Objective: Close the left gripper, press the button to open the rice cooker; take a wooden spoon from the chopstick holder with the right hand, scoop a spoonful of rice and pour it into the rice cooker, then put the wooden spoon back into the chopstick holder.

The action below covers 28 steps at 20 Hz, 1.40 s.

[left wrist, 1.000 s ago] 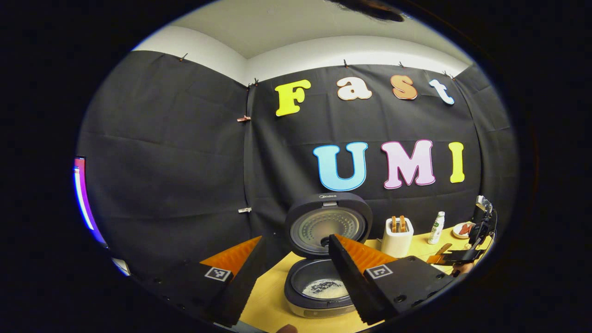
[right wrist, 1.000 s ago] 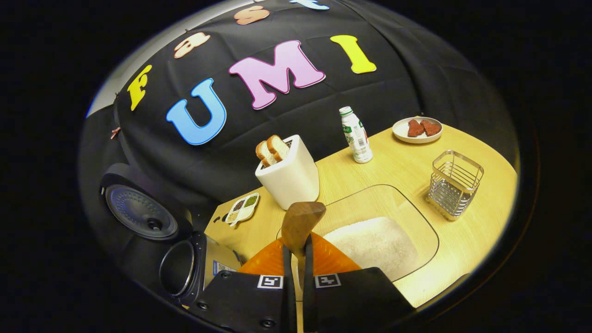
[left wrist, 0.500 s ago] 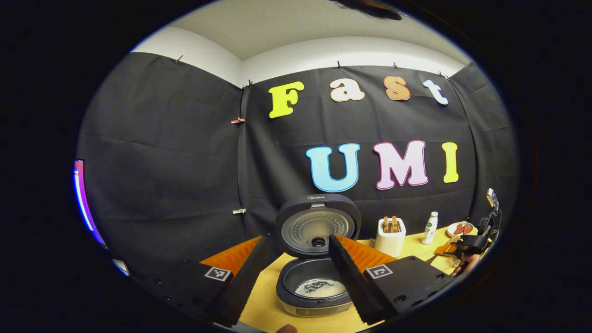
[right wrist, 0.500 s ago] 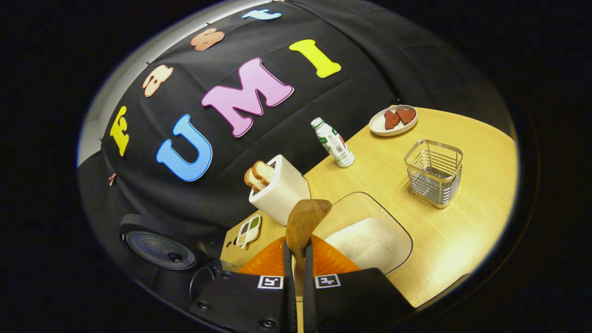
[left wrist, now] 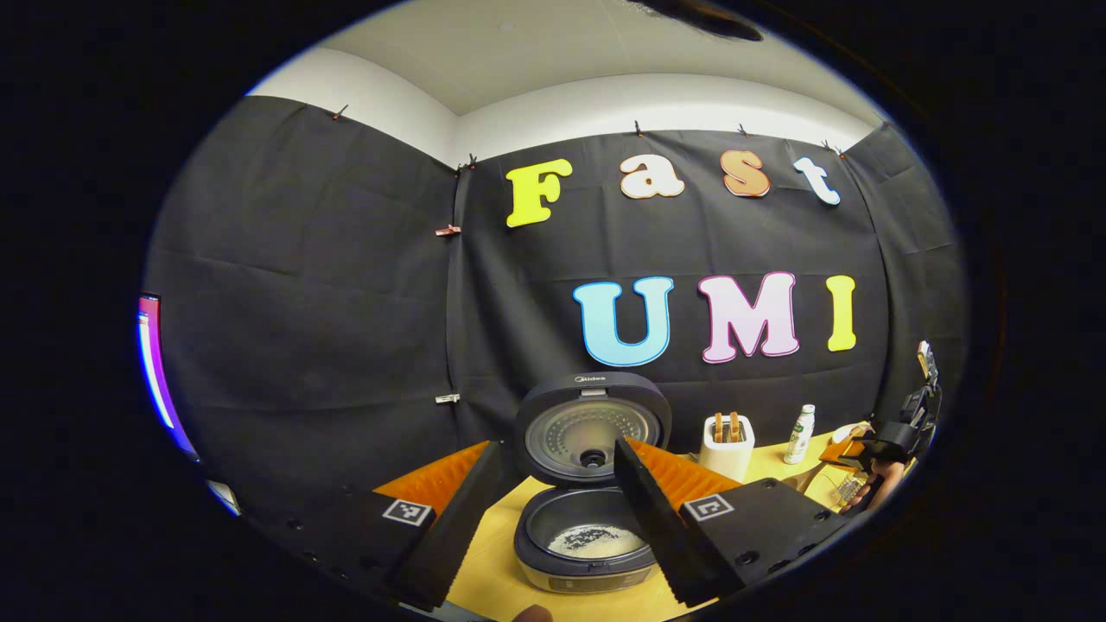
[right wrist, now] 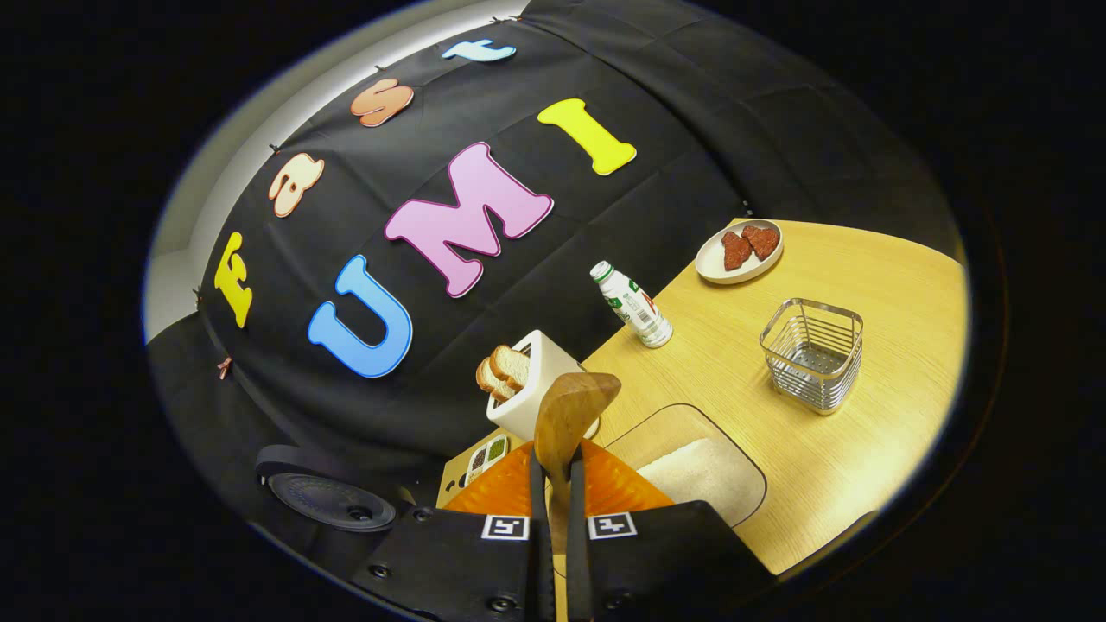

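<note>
Your left tongs (left wrist: 553, 510) hang wide apart, holding nothing, with the cooker (left wrist: 587, 466) between their fingers at 6 o'clock of the left gripper view. Its lid (left wrist: 593, 427) stands open and a little rice (left wrist: 596, 542) lies in the pot. Since a second ago the cooker sits a bit smaller and lower in that view, so you have drawn back slightly.

Your right tongs (right wrist: 553, 518) are narrow, clamped on the handle of the spoon (right wrist: 568, 413), whose bowl points up toward 12 o'clock and looks empty. A second ago the rice tray (right wrist: 702, 466) lay large just past the spoon; now it is smaller and lower, at 5 o'clock, as you have lifted and swung right. The holder (right wrist: 812, 352) stands empty on the worktop (right wrist: 873, 449) at 3 o'clock, well apart from the spoon. The cooker's lid has slid to 7 o'clock in the right gripper view. In the left gripper view the right tongs appear far off at 3 o'clock.
</note>
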{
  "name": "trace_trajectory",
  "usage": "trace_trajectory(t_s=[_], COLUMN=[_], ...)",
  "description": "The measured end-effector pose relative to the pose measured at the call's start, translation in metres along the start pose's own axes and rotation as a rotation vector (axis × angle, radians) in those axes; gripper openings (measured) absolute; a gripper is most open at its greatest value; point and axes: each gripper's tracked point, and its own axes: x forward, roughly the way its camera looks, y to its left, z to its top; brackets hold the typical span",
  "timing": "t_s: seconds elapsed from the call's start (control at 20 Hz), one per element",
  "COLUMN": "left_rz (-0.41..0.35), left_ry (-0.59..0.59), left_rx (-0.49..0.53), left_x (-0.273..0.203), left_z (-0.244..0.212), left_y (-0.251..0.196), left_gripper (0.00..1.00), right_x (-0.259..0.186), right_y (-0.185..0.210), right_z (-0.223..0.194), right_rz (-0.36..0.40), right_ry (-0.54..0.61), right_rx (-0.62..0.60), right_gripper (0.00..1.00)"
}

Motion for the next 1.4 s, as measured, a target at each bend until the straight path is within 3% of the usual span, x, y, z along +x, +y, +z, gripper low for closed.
trace_trajectory(t_s=[0.3, 0.5, 0.7, 1.05, 1.4], left_rz=[0.01, 0.038, 0.062, 0.094, 0.123], left_ry=[0.003, 0.007, -0.009, -0.017, -0.008], left_rx=[-0.02, -0.038, -0.031, -0.022, -0.05], left_x=[-0.002, 0.0, -0.001, -0.002, 0.0], left_z=[-0.002, -0.005, -0.002, -0.005, -0.011], left_y=[0.01, 0.028, 0.043, 0.062, 0.076], left_gripper=[0.9, 0.9, 0.9, 0.9, 0.9], right_x=[-0.009, -0.021, -0.028, -0.037, -0.054], right_y=[0.039, 0.105, 0.174, 0.231, 0.245], right_z=[0.004, -0.008, -0.053, -0.143, -0.173], right_rz=[0.077, 0.191, 0.31, 0.435, 0.514], right_ry=[0.012, 0.039, 0.123, 0.222, 0.181], right_rx=[0.027, 0.015, 0.014, -0.287, -0.62], right_gripper=[0.1, 0.1, 0.1, 0.1, 0.1])
